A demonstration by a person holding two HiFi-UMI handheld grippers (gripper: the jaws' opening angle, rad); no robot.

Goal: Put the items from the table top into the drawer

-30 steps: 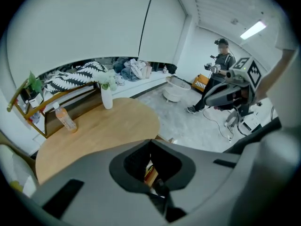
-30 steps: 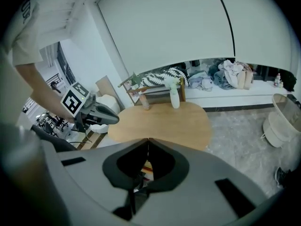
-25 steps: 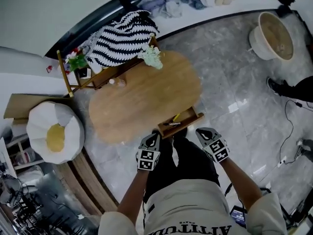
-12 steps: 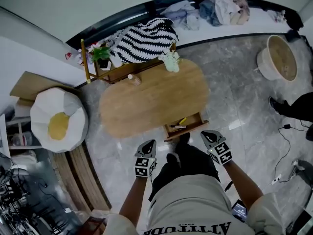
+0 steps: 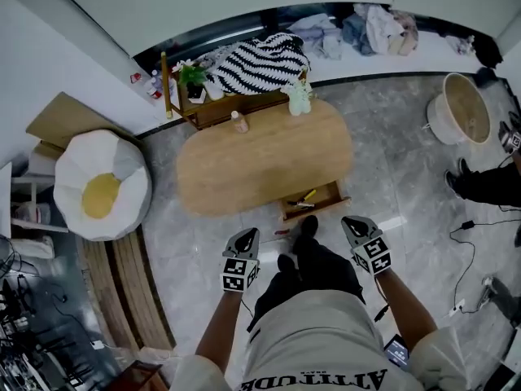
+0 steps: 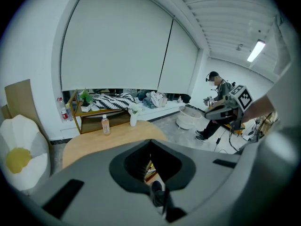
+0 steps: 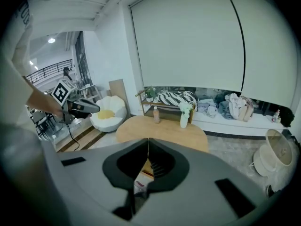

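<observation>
The oval wooden table (image 5: 264, 165) carries a small bottle (image 5: 238, 122) and a white vase of flowers (image 5: 299, 98) along its far edge. Its drawer (image 5: 313, 200) stands pulled out on the near side, with a yellow pen and other small things inside. My left gripper (image 5: 249, 235) and right gripper (image 5: 348, 221) hang over the floor just short of the table, either side of the drawer, both shut and empty. In the left gripper view the jaws (image 6: 150, 142) meet, with the bottle (image 6: 105, 125) beyond. The right gripper (image 7: 148, 140) looks the same, facing the vase (image 7: 184, 117).
A white and yellow beanbag (image 5: 98, 187) sits left of the table. Behind it stands a low shelf (image 5: 220, 104) with a striped blanket (image 5: 264, 59). A round basket (image 5: 464, 108) and another person's legs (image 5: 488, 182) are at the right. A small red thing (image 5: 282, 232) lies on the floor by the drawer.
Both grippers have lifted and drawn back from the drawer toward my body. The head view has risen too, so the table looks smaller and farther off.
</observation>
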